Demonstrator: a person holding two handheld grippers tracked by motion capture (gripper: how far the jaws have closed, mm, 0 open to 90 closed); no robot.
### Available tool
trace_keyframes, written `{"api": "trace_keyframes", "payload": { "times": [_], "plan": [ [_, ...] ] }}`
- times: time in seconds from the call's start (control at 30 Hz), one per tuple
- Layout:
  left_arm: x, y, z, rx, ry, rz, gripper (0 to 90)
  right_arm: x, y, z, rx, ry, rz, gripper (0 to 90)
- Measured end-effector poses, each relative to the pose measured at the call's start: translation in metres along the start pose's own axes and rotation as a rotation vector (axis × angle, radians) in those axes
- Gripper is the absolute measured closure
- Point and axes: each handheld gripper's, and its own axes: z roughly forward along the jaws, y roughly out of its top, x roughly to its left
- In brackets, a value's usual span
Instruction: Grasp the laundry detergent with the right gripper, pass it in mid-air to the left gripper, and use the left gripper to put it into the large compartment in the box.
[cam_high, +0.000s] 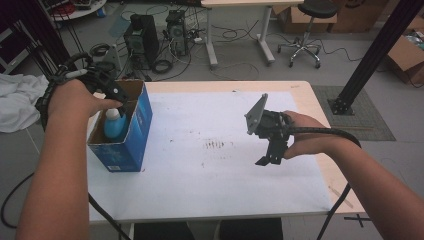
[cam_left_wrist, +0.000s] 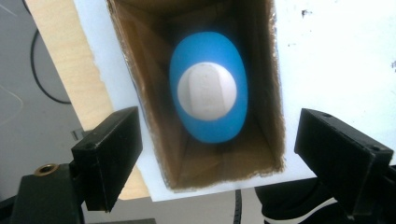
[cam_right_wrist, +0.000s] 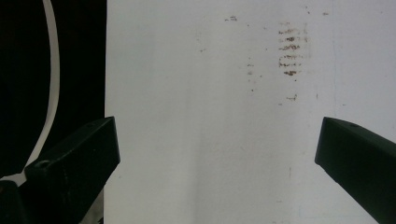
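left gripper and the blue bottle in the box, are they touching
Apart. The left gripper view shows the left gripper open above the cardboard box, its jaws spread wider than the box, and the blue bottle standing down inside, clear of both jaws.

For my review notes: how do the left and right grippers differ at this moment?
The left gripper hangs over the open blue box, looking down on the blue bottle; the right gripper hovers above bare white table cover. Both stand with jaws wide open, holding nothing.
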Motion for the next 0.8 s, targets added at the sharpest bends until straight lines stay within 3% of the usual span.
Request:
{"api": "trace_keyframes", "payload": {
  "times": [0.4, 0.5, 0.57, 0.8],
  "plan": [
    [-0.014, -0.005, -0.023, -0.013, 0.011, 0.078, 10.1, 0.001, -0.001, -0.003, -0.002, -0.002, -0.001, 0.0],
    [-0.021, -0.006, -0.027, -0.003, -0.037, 0.147, 5.4, 0.001, -0.001, -0.003, -0.004, -0.004, 0.0, 0.0],
    [-0.028, -0.006, -0.029, -0.007, -0.031, 0.213, 4.8, 0.001, -0.001, -0.003, -0.006, -0.004, 0.001, 0.0],
    [-0.05, -0.009, -0.034, -0.012, -0.036, 0.351, 0.4, 0.001, 0.0, -0.003, 0.0, -0.002, 0.003, 0.0]
  ]
}}
